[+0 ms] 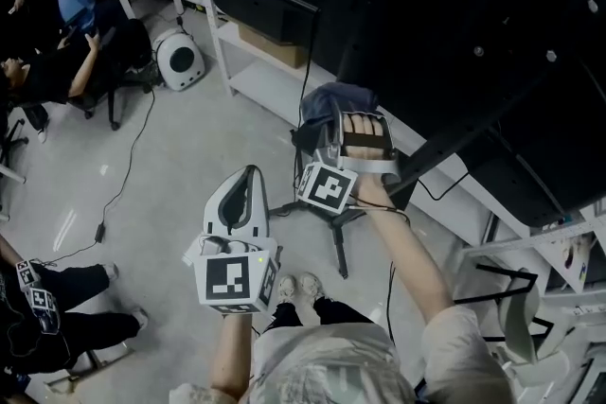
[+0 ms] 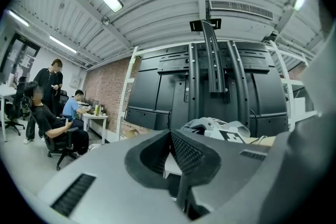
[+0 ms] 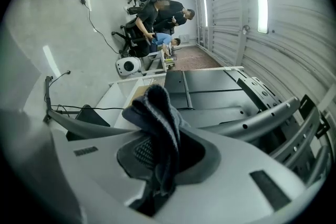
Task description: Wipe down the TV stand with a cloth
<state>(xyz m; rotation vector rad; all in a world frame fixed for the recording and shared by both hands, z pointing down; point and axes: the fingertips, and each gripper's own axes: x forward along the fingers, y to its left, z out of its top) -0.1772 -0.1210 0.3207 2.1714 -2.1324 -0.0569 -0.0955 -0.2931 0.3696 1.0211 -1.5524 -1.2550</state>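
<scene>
Dangling cloth [image 3: 155, 108] between jaws of right gripper [image 3: 161, 150]

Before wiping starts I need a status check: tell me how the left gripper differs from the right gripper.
The left gripper has its jaws together on nothing; the right gripper is clamped on a dark cloth. In the head view the left gripper sits nearer the person, the right gripper farther forward by the black frame. Both carry marker cubes.
</scene>
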